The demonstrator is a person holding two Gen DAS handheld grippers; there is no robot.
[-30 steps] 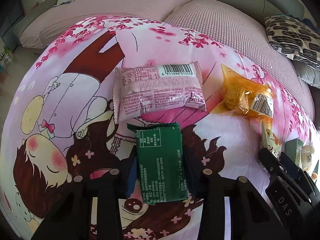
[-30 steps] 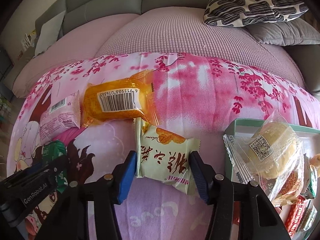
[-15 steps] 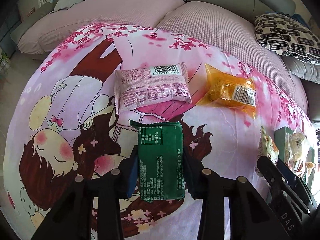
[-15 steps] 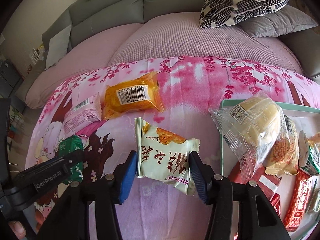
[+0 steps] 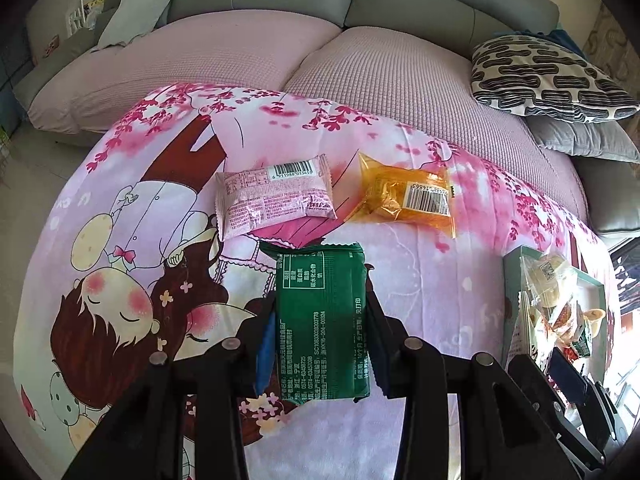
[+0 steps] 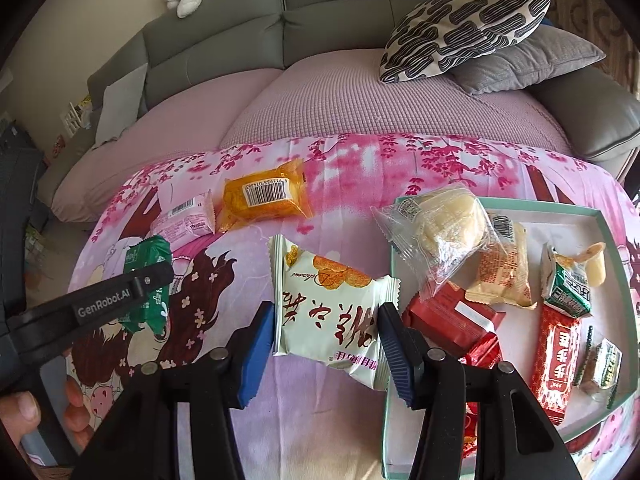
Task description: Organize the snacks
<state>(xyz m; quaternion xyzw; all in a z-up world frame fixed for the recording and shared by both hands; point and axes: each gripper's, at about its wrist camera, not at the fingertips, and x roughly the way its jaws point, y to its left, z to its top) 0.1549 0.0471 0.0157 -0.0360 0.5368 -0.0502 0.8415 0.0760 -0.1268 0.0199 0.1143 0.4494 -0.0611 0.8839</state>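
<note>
Two snacks are in hand above the worktop's pink cloth (image 5: 420,276): the left claw (image 5: 320,320) is clenched on a green packet (image 5: 322,320), the right claw (image 6: 326,320) on a white packet (image 6: 332,312) beside the tray (image 6: 604,224). Several snacks already lie in that tray, while a pink packet (image 5: 276,202) and an orange packet (image 5: 404,200) remain on the cloth, so I judge the sorting well under way but unfinished.
</note>
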